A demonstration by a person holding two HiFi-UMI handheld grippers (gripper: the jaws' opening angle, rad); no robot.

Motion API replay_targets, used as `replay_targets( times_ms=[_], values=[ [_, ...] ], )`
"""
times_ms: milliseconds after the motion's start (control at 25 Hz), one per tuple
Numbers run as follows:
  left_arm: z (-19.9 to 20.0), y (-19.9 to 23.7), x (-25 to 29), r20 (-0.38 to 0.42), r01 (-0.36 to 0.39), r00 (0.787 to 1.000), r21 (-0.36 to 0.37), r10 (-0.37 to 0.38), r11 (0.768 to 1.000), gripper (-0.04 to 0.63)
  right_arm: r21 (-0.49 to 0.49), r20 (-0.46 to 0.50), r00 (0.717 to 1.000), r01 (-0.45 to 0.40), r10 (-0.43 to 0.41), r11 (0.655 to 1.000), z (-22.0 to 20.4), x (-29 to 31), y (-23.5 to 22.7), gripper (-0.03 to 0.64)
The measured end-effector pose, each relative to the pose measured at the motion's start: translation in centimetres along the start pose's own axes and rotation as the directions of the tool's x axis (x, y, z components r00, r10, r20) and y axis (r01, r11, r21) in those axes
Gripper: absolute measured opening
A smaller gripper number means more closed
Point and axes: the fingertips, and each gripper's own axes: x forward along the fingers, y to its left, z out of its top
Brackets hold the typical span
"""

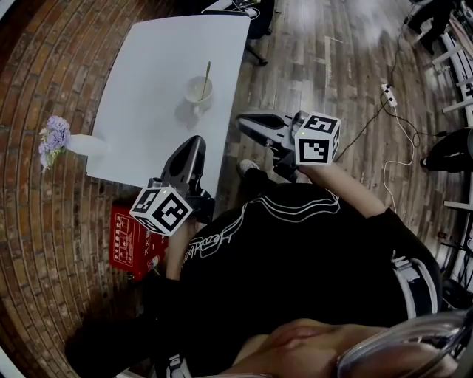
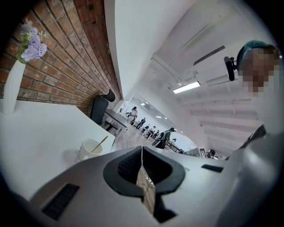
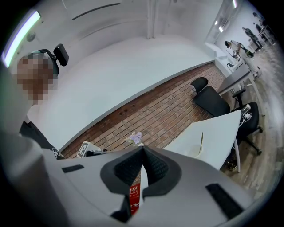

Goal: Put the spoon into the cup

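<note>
A white cup [image 1: 198, 91] stands on the white table [image 1: 148, 111] with the spoon [image 1: 205, 76] leaning inside it, handle up. Both grippers are held off the table's near edge, in front of the person's body, apart from the cup. My left gripper [image 1: 196, 139] is shut with nothing in it; in its own view the cup [image 2: 90, 148] and spoon [image 2: 100, 142] lie ahead to the left of its jaw tips [image 2: 142, 149]. My right gripper [image 1: 239, 119] is shut and empty; from it the cup [image 3: 195, 151] and spoon [image 3: 202, 140] show to the right of its tips [image 3: 143, 148].
A white vase of purple flowers [image 1: 60, 138] stands at the table's left corner. A red box [image 1: 133, 240] lies on the brick floor below the left gripper. An office chair [image 1: 259, 18] stands beyond the table. A power strip [image 1: 387, 94] and cable trail at right.
</note>
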Motion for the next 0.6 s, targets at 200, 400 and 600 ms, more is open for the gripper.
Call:
replay_targets(
  times_ms=[200,400,600],
  values=[
    [-0.09,-0.57,0.39,0.001,0.008,1.000,-0.008,-0.008,1.000,0.008,0.019,0.009,1.000,-0.003,0.003,1.000,0.10,-0.53,-0.14,-0.003],
    [-0.13,-0.64,0.47,-0.002,0.007,1.000,0.004,-0.007,1.000,0.008,0.043,0.031,1.000,-0.004,0.002,0.999,0.39,-0.56,-0.47,-0.003],
    [-0.05,-0.66,0.75,0.000,0.001,1.000,0.008,-0.001,1.000,0.008,0.042,0.033,0.999,-0.014,0.013,0.999,0.71,-0.53,-0.66,-0.003]
  ],
)
